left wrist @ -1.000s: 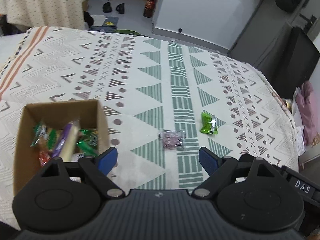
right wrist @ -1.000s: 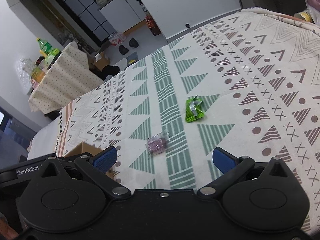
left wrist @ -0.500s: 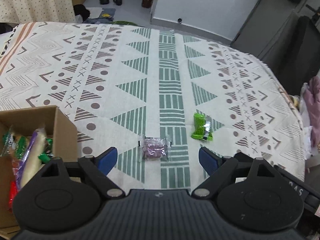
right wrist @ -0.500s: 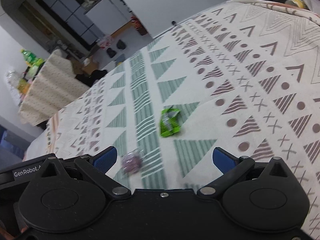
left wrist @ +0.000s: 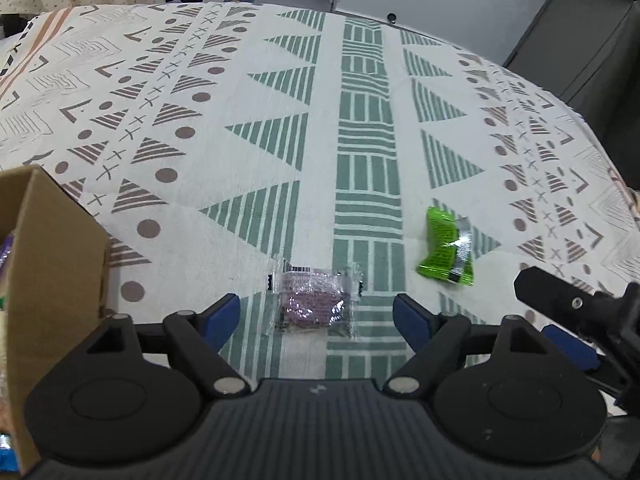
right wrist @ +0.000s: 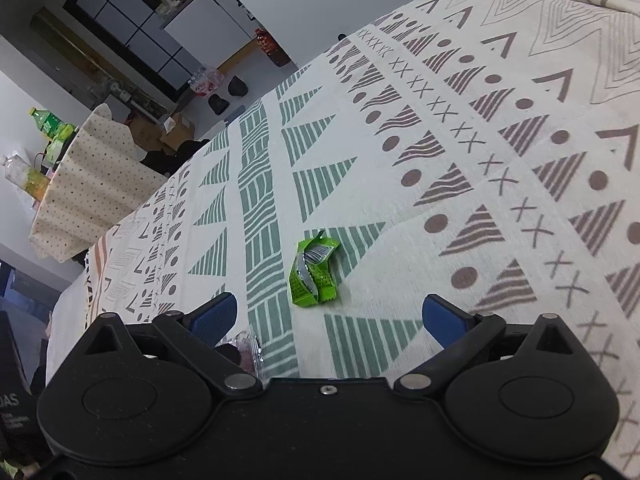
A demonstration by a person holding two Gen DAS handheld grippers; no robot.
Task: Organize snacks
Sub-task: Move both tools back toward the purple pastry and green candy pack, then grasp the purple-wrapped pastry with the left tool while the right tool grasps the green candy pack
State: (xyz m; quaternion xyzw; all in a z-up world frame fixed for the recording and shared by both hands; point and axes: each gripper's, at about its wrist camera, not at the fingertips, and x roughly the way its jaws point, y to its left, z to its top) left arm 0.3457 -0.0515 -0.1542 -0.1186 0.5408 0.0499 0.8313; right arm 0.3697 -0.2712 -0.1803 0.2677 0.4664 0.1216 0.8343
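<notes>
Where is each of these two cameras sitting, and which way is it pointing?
Left wrist: rides on the left gripper, looking forward and down at the purple snack packet between its open blue fingers; cardboard box to the left, the other gripper at the right edge.
Right wrist: rides on the right gripper, fingers open, facing the green snack packet and the room beyond.
Shared: both packets and the patterned cloth.

Only "DAS" readable, on black box (right wrist: 10, 404) at left edge.
</notes>
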